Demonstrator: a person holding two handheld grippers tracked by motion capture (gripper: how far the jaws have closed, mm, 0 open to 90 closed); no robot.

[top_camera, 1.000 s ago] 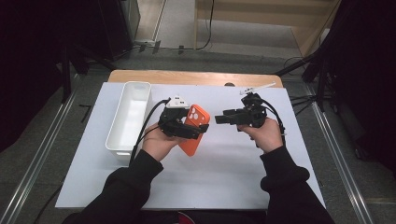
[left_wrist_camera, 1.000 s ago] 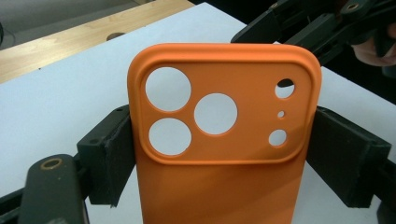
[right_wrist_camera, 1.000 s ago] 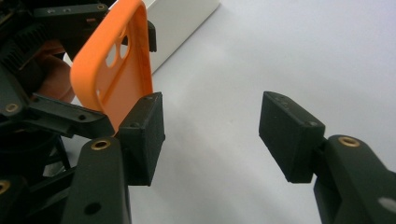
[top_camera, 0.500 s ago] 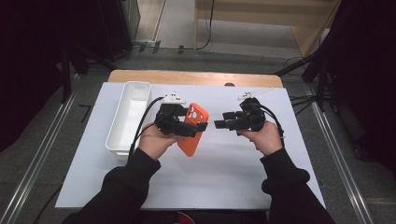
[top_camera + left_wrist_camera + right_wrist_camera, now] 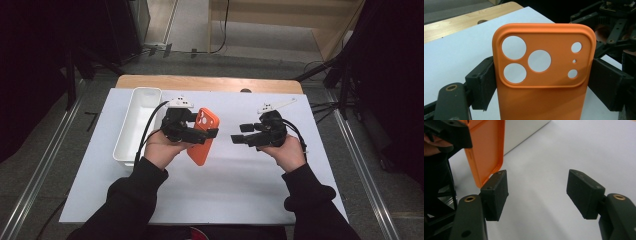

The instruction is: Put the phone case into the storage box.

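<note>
**Right tongs let go as the phone case passes to the left**

While the left tongs (image 5: pixel 541 82) stay clamped on the two long edges of the orange phone case (image 5: pixel 544 75), the right tongs (image 5: pixel 537 195) stand apart with nothing between them; their jaws have just been opening, and the case's lower corner now hangs just beside the near pad (image 5: pixel 496 191) rather than inside the gap. A second ago, in the high view, the right tongs (image 5: pixel 239 139) sat closer to the case (image 5: pixel 202 145); now clear white sheet shows between the two. The case is held tilted above the desk (image 5: pixel 250 200), camera cut-outs uppermost, with the white tray (image 5: pixel 127 145) just beyond the left hand (image 5: pixel 160 150). By my judgement the handover is complete, and the left hand alone carries the case, likely towards the tray.
</note>
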